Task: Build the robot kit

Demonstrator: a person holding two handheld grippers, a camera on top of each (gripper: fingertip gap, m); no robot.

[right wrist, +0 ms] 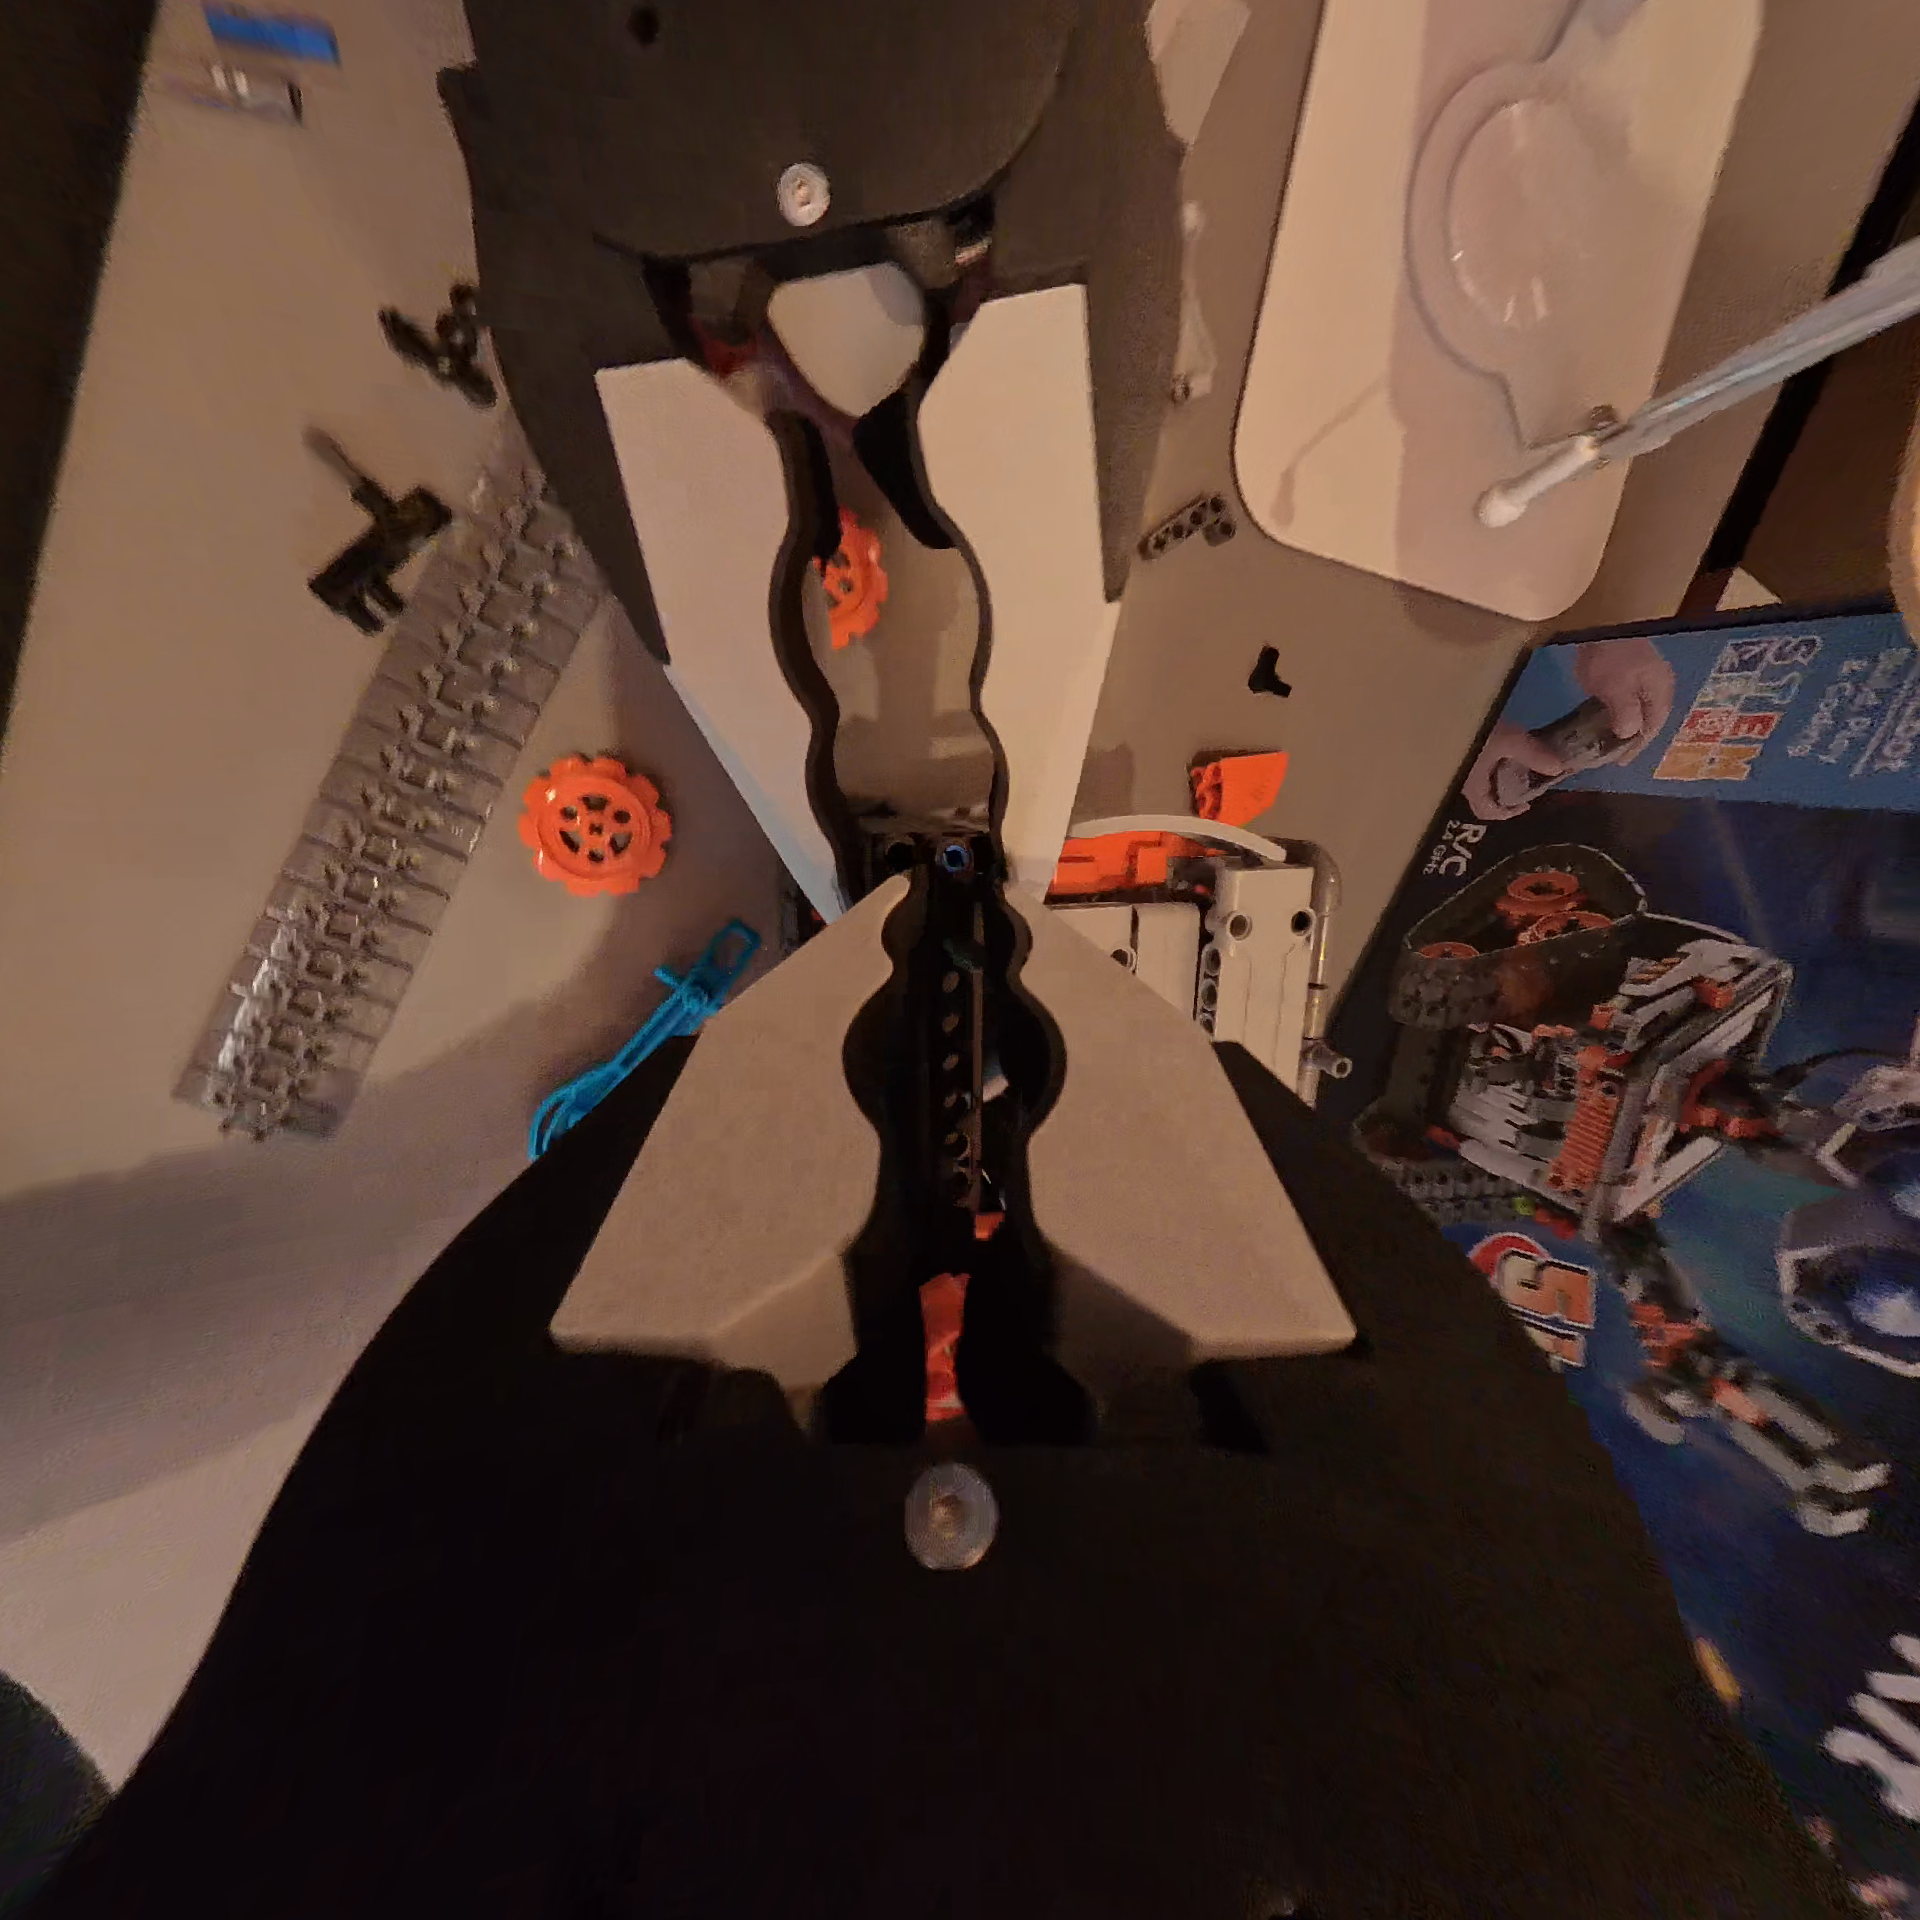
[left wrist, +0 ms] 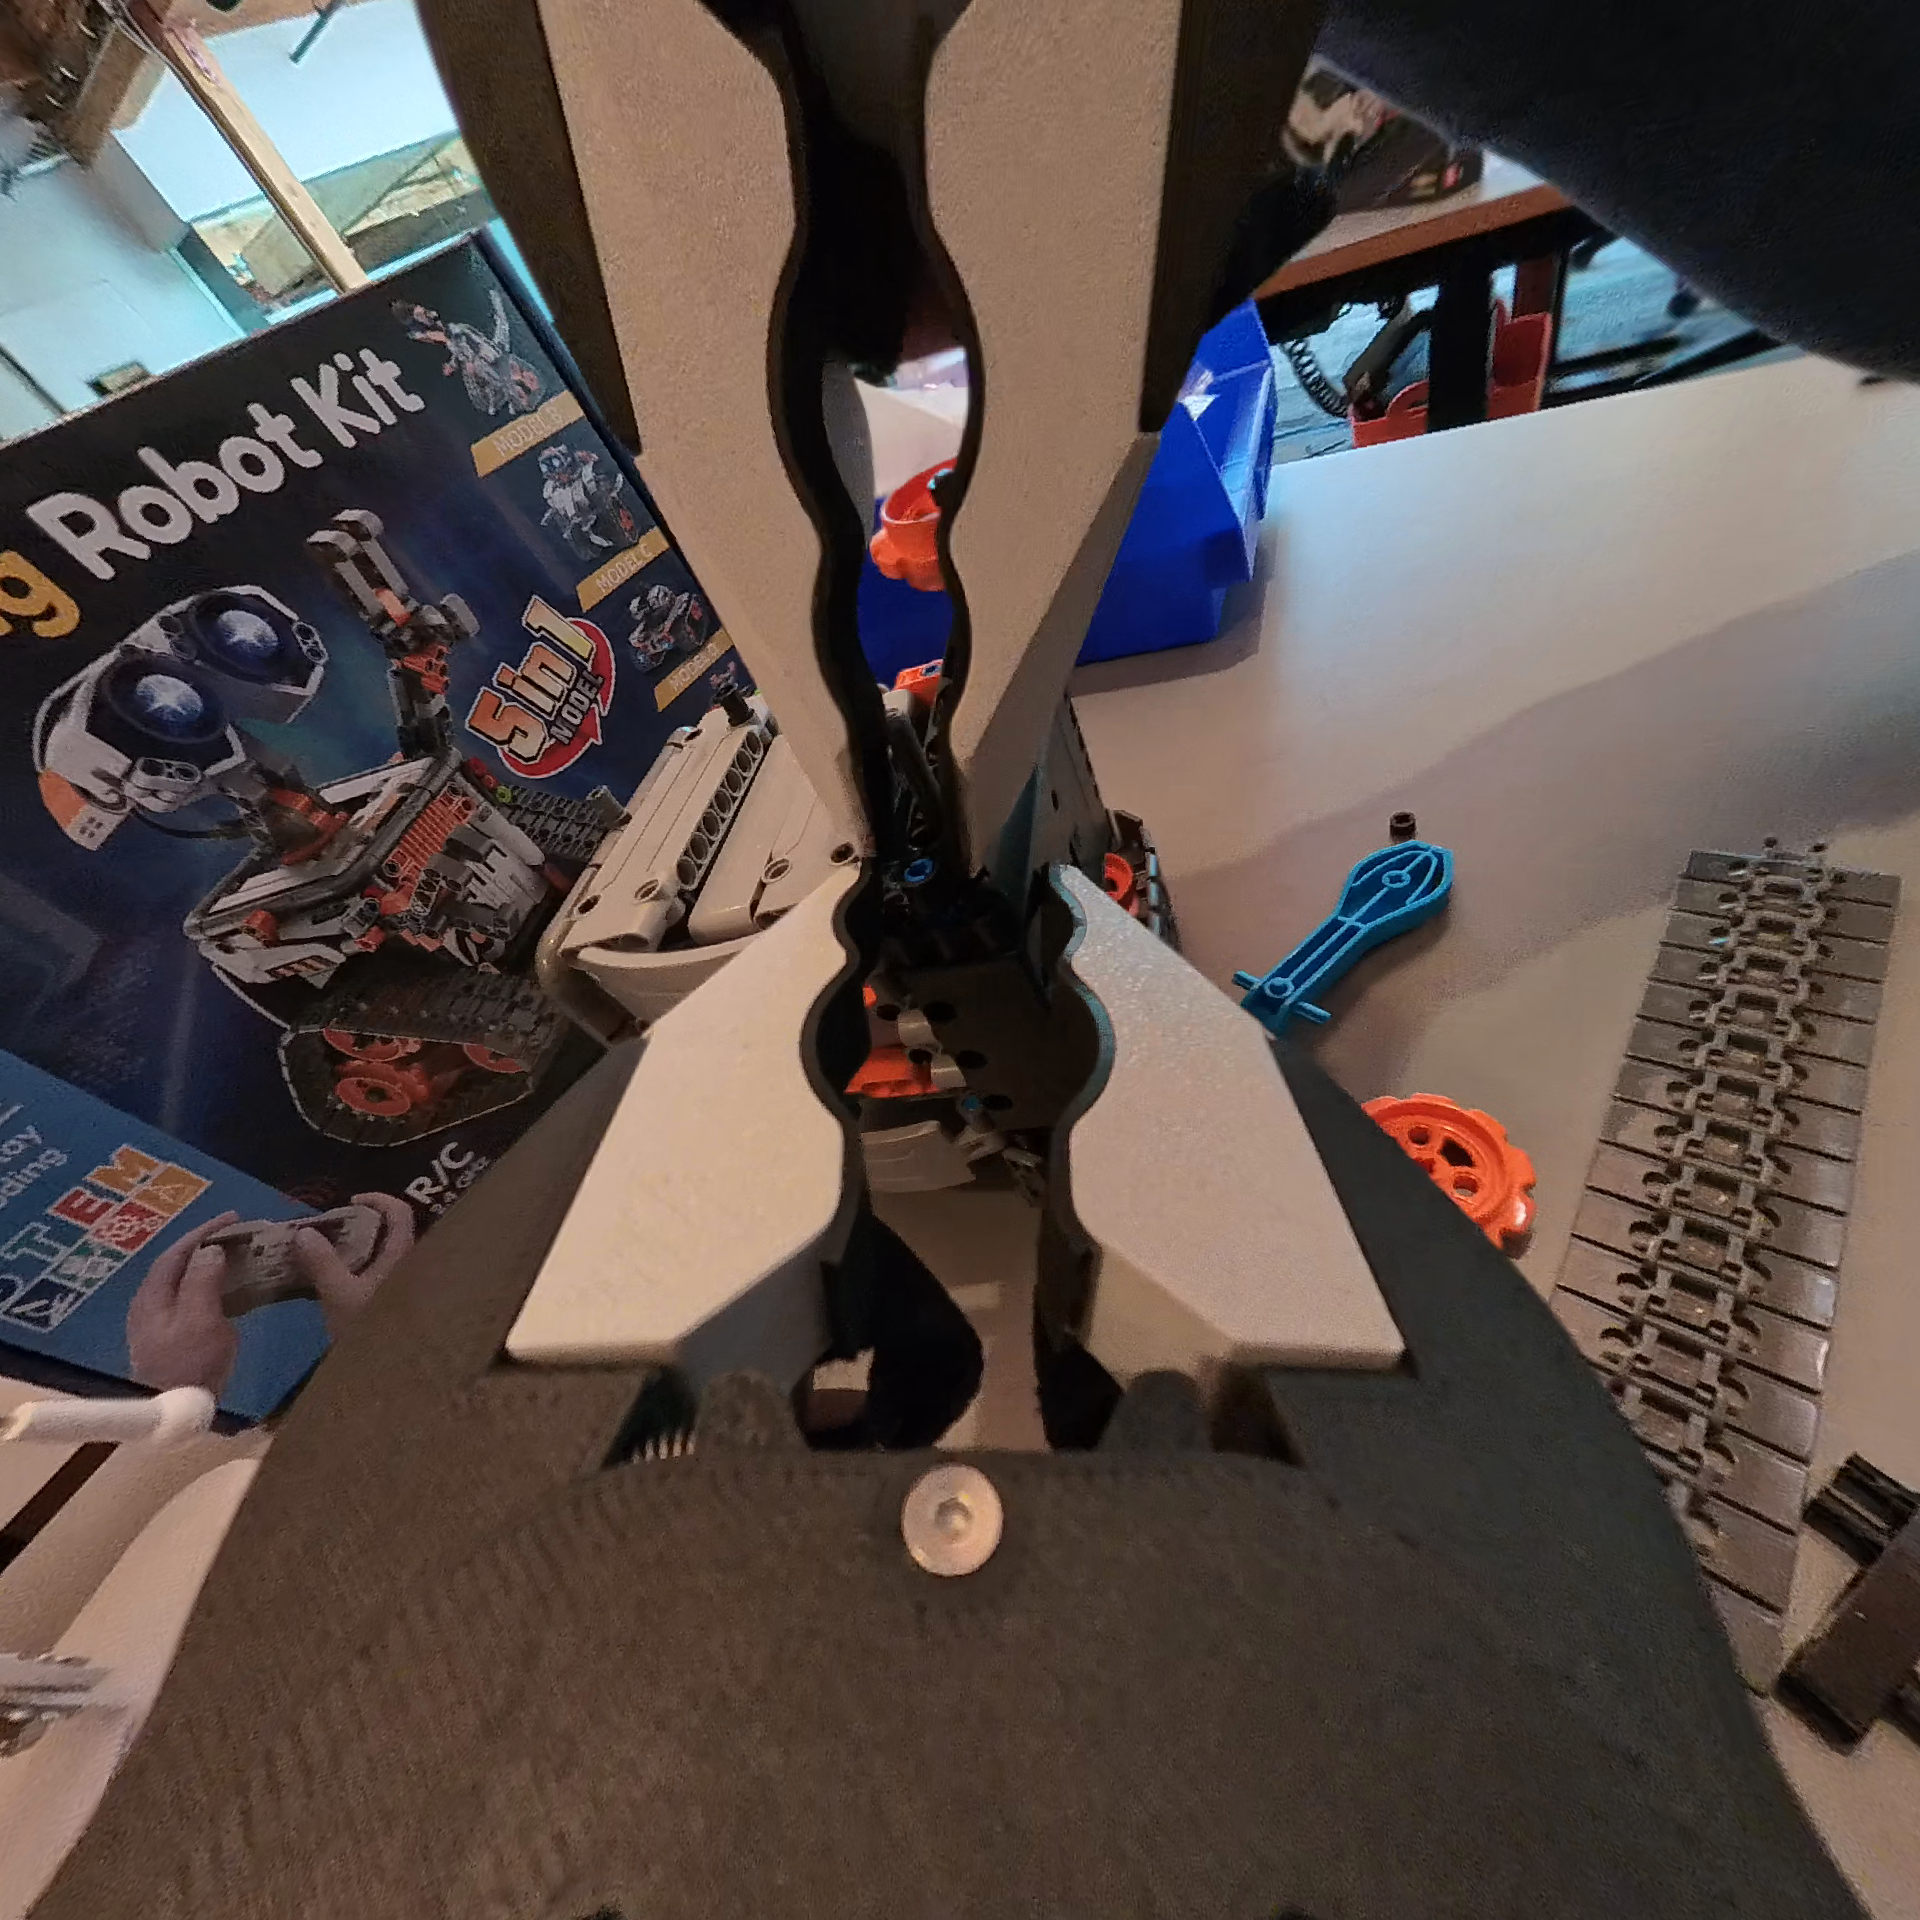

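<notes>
Both grippers, left gripper [left wrist: 951, 966] and right gripper [right wrist: 961, 997], clamped on brick model [left wrist: 935, 1039] from opposite ends (steadying it, apparently); loose orange gear [right wrist: 594, 826] beside, on surface [left wrist: 1558, 623].

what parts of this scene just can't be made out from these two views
- Brick model, left wrist view: mostly hidden behind both grippers' fingers.
- Left gripper contact with the model: unclear, fingers overlap.
- Kit box, right wrist view: cut off by the right edge, blurred.
- Small black parts, right wrist view: blurred.

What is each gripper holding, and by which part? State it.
Both the left gripper and right gripper clamp the brick-built model, each on its black beam frame, from opposite sides.
</notes>
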